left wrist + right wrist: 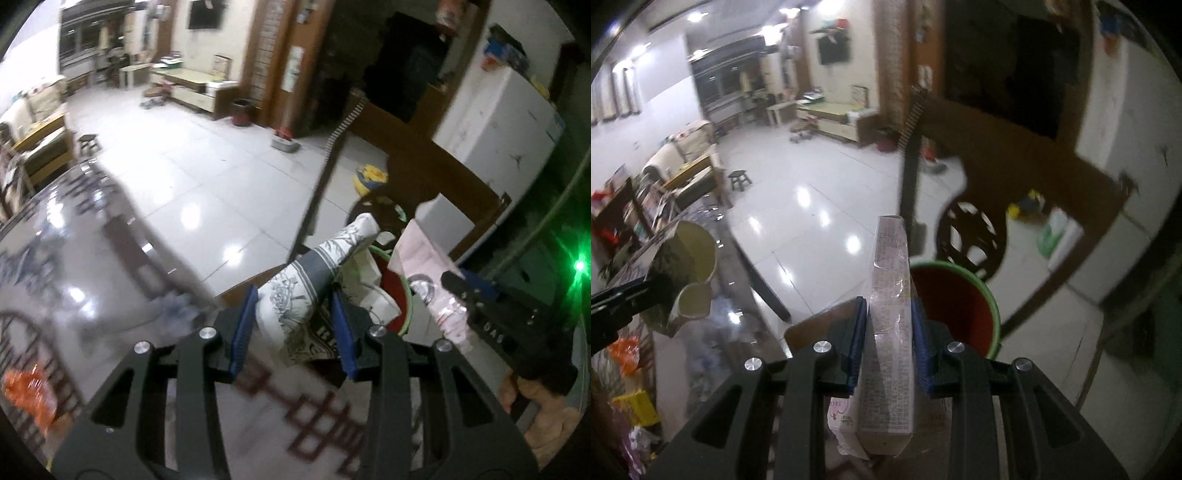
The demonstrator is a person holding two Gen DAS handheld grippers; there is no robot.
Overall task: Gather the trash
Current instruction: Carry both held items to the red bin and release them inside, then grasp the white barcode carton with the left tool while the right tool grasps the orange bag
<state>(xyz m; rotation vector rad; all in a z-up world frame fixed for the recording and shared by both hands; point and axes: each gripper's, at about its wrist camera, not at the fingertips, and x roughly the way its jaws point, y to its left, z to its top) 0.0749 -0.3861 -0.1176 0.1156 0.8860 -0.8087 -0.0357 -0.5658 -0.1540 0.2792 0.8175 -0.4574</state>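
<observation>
Holding trash in both hands here: left hand-held gripper [295,325] is clamped on a crumpled paper cup [310,280] with a floral print, right hand-held gripper [889,343] is squeezed on a flattened pinkish carton [889,332]. Both sit over the glossy tabletop [92,266] edge, just beside a red bucket [956,310] with a green rim.

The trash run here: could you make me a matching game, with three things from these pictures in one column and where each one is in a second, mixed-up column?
Things:
1. crumpled flower-print paper cup
2. flattened pink carton
3. red bucket with green rim

Places:
a. on the floor beside the table
b. clamped in the right gripper
c. clamped in the left gripper

Pairs: 1-c, 2-b, 3-a
</observation>
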